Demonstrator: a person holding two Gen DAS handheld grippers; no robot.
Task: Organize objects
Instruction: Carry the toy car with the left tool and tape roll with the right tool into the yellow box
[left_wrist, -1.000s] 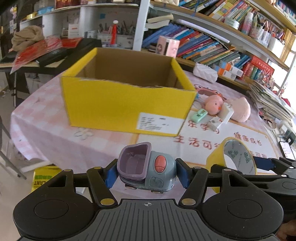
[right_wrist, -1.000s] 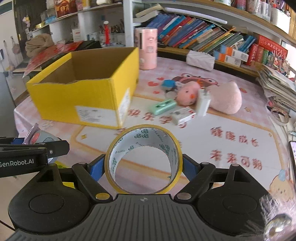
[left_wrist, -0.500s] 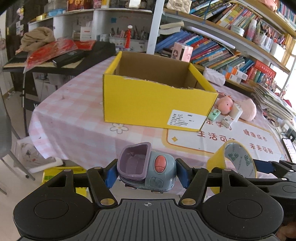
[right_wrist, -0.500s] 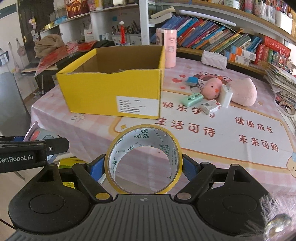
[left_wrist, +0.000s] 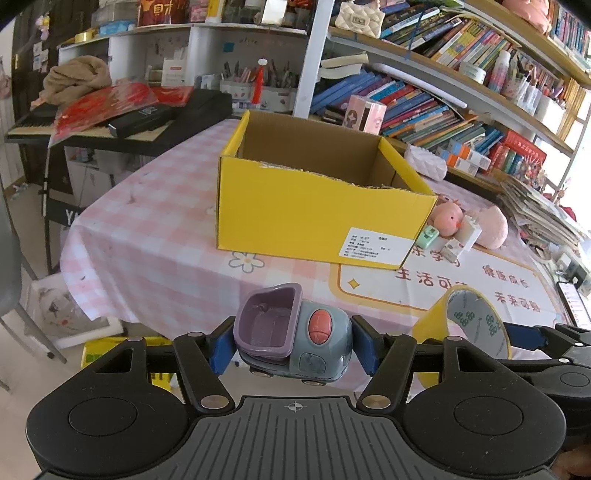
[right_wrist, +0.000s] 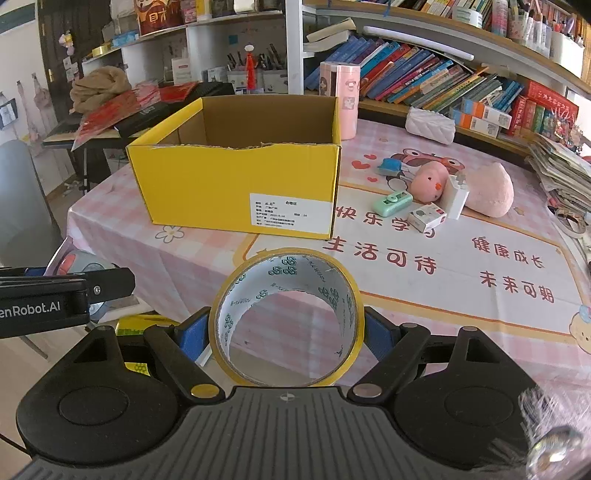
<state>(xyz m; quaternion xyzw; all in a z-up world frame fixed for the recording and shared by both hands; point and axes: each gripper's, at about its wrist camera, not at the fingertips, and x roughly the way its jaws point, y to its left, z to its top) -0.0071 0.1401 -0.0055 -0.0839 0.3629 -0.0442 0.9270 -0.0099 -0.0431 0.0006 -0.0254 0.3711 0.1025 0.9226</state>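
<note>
My left gripper (left_wrist: 293, 345) is shut on a small grey-blue toy truck (left_wrist: 295, 332) with a purple bucket and a red button, held in the air off the table's near edge. My right gripper (right_wrist: 287, 328) is shut on a yellow tape roll (right_wrist: 286, 317), its hole facing the camera. The tape roll (left_wrist: 463, 321) also shows at the right of the left wrist view, and the toy truck (right_wrist: 79, 260) peeks out at the left of the right wrist view. An open yellow cardboard box (left_wrist: 317, 199) (right_wrist: 236, 181) stands on the pink table, some way ahead of both grippers.
Right of the box lie a pink chick toy (right_wrist: 428, 181), a pink plush (right_wrist: 489, 190), a green tape dispenser (right_wrist: 391, 203), small white boxes (right_wrist: 426, 218) and a blue item (right_wrist: 389, 166). Bookshelves (right_wrist: 424, 81) run behind. A keyboard stand (left_wrist: 122, 122) is at the left.
Both grippers have drawn back from the table with their objects still held. The yellow box now looks smaller and farther away, and more of the table's near edge and floor shows.
</note>
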